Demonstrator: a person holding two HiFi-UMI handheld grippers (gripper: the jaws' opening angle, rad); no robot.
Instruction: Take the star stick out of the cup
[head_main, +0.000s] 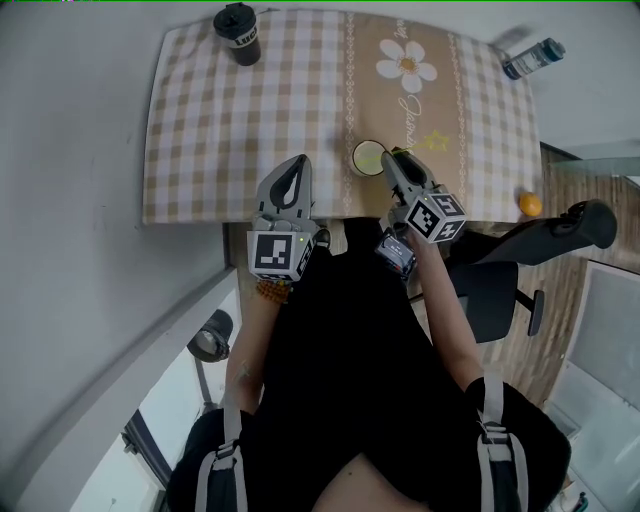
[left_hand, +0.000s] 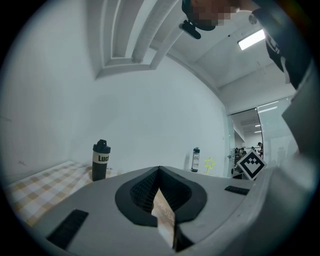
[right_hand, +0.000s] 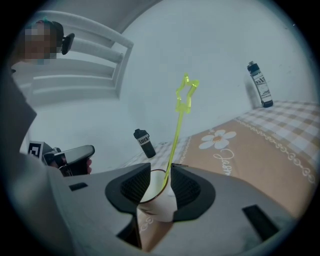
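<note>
soft even light, fisheye-warped edges

Tablecloth (head_main: 200, 150) covers the table top. Tumbler (head_main: 238, 34) stands at far-L corner, water bottle (head_main: 533, 58) at far-R corner. Cup (head_main: 368, 157) sits approx centre, nr the front edge, btwn the jaws of the right gripper (head_main: 389, 158). Star stick (head_main: 436, 140) is in the cup, leaning R, w/ its star end out past the rim. Left gripper (head_main: 297, 165) is L of cup, over the front edge, apart from it. Orange (head_main: 530, 204) at front-R corner, well R of cup. Chair (head_main: 520, 255) off the table, R of the person.
</note>
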